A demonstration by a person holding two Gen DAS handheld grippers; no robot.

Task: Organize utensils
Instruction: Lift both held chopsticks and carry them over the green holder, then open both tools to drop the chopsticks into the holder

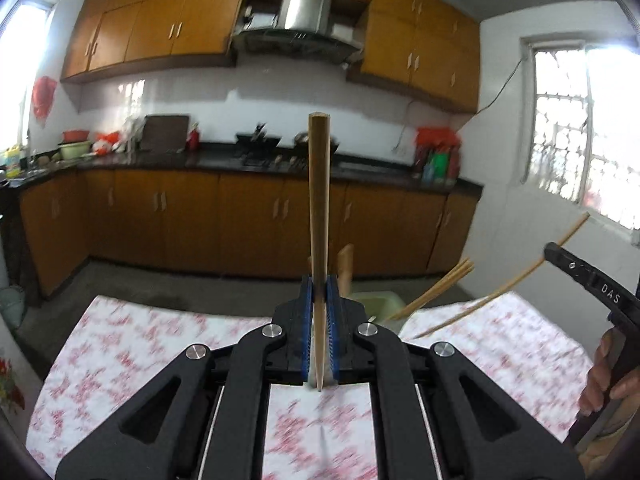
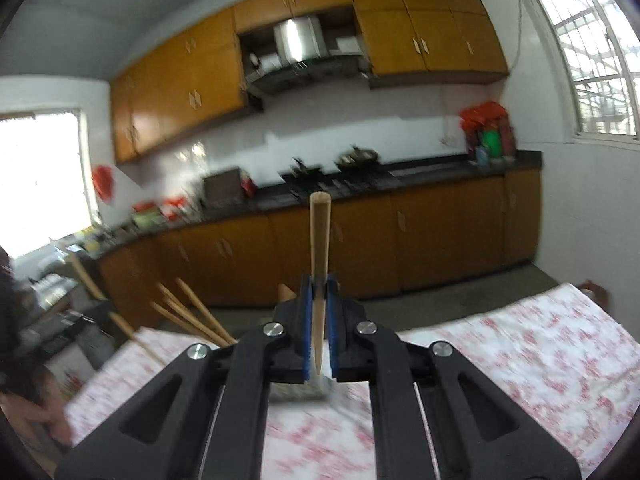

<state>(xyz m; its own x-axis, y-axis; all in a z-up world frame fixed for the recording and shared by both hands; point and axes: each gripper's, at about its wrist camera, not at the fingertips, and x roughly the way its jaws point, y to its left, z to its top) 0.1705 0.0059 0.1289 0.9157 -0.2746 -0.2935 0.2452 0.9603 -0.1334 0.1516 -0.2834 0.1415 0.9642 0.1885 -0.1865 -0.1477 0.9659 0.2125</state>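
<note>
My left gripper (image 1: 320, 292) is shut on a wooden chopstick (image 1: 319, 200) that stands upright between its blue pads, above the table. My right gripper (image 2: 319, 292) is shut on another wooden chopstick (image 2: 319, 248), also upright. In the left wrist view the right gripper's body (image 1: 600, 296) shows at the right edge with its chopstick (image 1: 500, 292) slanting across. A pale green holder (image 1: 380, 304) behind the left gripper holds several chopsticks (image 1: 436, 288). These chopsticks also show in the right wrist view (image 2: 192, 312), left of the gripper.
The table has a white cloth with red flowers (image 1: 132, 344). Beyond it are a grey floor, brown kitchen cabinets (image 1: 248, 220) and a dark counter with a stove and pots. A window (image 1: 580, 136) is on the right wall.
</note>
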